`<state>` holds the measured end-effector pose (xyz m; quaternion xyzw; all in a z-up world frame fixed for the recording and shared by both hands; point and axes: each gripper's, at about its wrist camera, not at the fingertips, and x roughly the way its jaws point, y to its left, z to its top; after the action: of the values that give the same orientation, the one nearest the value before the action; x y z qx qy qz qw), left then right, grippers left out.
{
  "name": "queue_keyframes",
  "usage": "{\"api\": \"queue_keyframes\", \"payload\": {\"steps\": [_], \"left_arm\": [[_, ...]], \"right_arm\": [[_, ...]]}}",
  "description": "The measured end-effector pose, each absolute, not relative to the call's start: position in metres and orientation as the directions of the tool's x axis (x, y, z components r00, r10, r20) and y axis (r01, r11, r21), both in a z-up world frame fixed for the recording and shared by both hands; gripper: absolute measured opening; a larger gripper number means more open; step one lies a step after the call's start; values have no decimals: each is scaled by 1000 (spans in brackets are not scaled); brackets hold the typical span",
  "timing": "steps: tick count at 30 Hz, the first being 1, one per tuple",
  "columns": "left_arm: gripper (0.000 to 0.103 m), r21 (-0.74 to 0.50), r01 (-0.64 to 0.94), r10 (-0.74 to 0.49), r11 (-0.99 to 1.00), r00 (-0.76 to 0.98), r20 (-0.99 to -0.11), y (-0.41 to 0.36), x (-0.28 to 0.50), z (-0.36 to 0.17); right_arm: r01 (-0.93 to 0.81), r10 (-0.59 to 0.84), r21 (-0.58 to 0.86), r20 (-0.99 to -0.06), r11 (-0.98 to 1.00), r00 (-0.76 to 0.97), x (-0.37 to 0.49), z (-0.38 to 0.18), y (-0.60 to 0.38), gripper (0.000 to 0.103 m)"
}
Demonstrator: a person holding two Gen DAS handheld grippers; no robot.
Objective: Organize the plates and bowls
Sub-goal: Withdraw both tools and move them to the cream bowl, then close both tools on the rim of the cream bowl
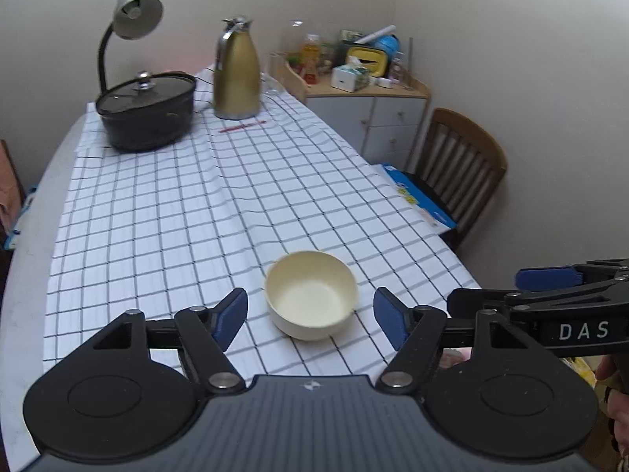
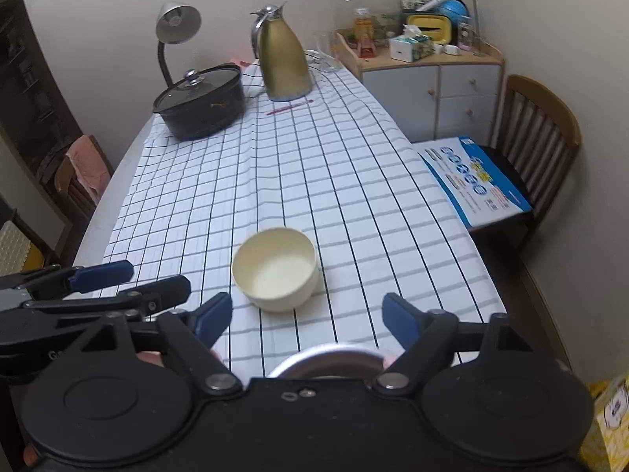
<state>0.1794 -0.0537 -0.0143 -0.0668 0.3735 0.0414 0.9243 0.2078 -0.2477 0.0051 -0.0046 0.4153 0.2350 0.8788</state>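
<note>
With both jaws spread wide, my left hand-held gripper (image 1: 310,316) and right hand-held gripper (image 2: 306,316) hold nothing. Cream bowl (image 1: 311,294) sits upright on the checked cloth (image 1: 177,204) over the tabletop (image 1: 47,181), empty, near the front edge. Landmark = bowl.

Left wrist view: bowl lies just beyond the left fingertips, between the two blue pads in line of sight, pads clear of its rim on both sides. No contact. Right hand-held gripper comes in from the right of the bowl, side-on, "DAS" lettering on its body.

Right wrist view: bowl lies ahead of the right fingertips, slightly left of centre, apart from both pads. Left hand-held gripper comes in left of the bowl, low over the cloth. A round metal rim (image 2: 326,360) shows nearer to me than the bowl, mostly hidden under the gripper body; can't tell what it is.

Far behind the bowl: black lidded pot (image 1: 147,112), gold jug (image 1: 237,74), desk lamp (image 1: 129,27), red pen (image 1: 241,126). Right of the bowl, off the tabletop: wooden chair (image 1: 460,165) carrying a blue-and-white box (image 2: 475,181); white cabinet (image 1: 377,118) behind it, cluttered top.
</note>
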Motion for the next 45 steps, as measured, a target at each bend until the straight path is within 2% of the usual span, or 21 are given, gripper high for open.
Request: {"api": "queue_keyframes", "payload": {"steps": [3, 8, 17, 24, 31, 38, 45], "left_arm": [[71, -107, -169, 46, 980, 709, -704, -44, 193, -19], [72, -113, -224, 72, 968, 680, -730, -32, 219, -32], [72, -104, -279, 91, 955, 607, -789, -16, 271, -67], [72, -99, -303, 82, 948, 533, -842, -12, 303, -103], [72, -100, -302, 53, 948, 458, -887, -11, 322, -136], [70, -124, -312, 13, 942, 403, -915, -7, 327, -160], [41, -136, -318, -6, 938, 377, -926, -3, 329, -168]], "right_arm": [[-429, 415, 183, -730, 885, 544, 224, 2, -239, 96], [-483, 455, 190, -723, 855, 521, 251, -7, -225, 101], [-556, 476, 182, -757, 811, 447, 304, -33, -206, 102], [-582, 459, 180, -804, 793, 377, 339, -61, -195, 98], [-595, 438, 185, -842, 782, 314, 359, -86, -184, 87], [-599, 419, 199, -872, 775, 252, 368, -105, -178, 70], [-597, 404, 209, -889, 774, 213, 370, -116, -175, 46]]}}
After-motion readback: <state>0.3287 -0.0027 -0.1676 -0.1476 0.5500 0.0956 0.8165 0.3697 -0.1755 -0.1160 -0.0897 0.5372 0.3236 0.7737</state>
